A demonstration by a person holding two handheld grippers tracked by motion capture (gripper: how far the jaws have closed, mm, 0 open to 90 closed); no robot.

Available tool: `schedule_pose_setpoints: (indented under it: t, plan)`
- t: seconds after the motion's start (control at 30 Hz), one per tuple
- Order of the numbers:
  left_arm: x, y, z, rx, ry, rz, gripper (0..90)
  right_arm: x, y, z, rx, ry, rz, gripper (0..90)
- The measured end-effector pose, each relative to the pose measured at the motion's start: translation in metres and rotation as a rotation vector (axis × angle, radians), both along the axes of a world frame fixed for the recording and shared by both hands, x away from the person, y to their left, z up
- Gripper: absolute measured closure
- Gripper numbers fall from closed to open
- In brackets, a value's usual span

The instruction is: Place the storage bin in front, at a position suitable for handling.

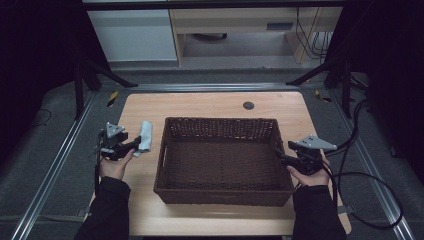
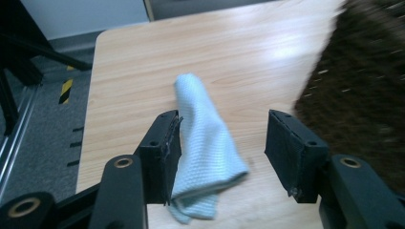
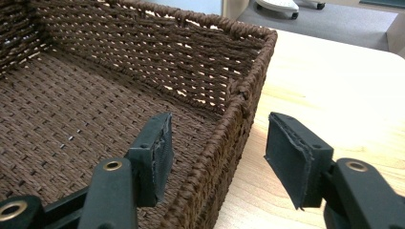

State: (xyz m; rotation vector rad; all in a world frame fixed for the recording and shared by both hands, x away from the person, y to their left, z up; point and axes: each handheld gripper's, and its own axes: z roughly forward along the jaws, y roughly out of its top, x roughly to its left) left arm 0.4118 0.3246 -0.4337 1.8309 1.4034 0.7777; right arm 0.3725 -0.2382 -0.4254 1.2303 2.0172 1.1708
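A rolled pale blue cloth [image 2: 203, 143] lies on the wooden table [image 1: 210, 105], left of the brown wicker basket [image 1: 222, 194]. In the high view the cloth [image 1: 145, 136] sits just ahead of my left gripper [image 1: 134, 145]. In the left gripper view that gripper [image 2: 222, 155] is open, its jaws on either side of the cloth's near end, the left jaw touching the fabric. My right gripper [image 3: 217, 157] is open and straddles the basket's right wall [image 3: 224, 138], one jaw inside, one outside. In the high view it [image 1: 281, 157] is at the basket's right rim.
The basket [image 3: 71, 109] holds nothing. A dark round grommet [image 1: 248, 105] sits in the table near its far edge. Metal rails and black frame legs flank the table. Cables [image 1: 360, 175] trail from the right gripper over the floor.
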Motion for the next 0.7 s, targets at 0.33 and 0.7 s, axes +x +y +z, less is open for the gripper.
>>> schedule_pose_setpoints:
  t: [0.33,0.7]
  plan:
    - [0.033,0.008,-0.041,0.089,0.090,-0.021,44.7,0.002,-0.001,-0.004,-0.014,0.013,0.001,40.1]
    - [0.032,0.013,-0.050,0.029,0.199,-0.061,77.0,0.002,0.000,-0.005,-0.019,0.016,0.003,39.2]
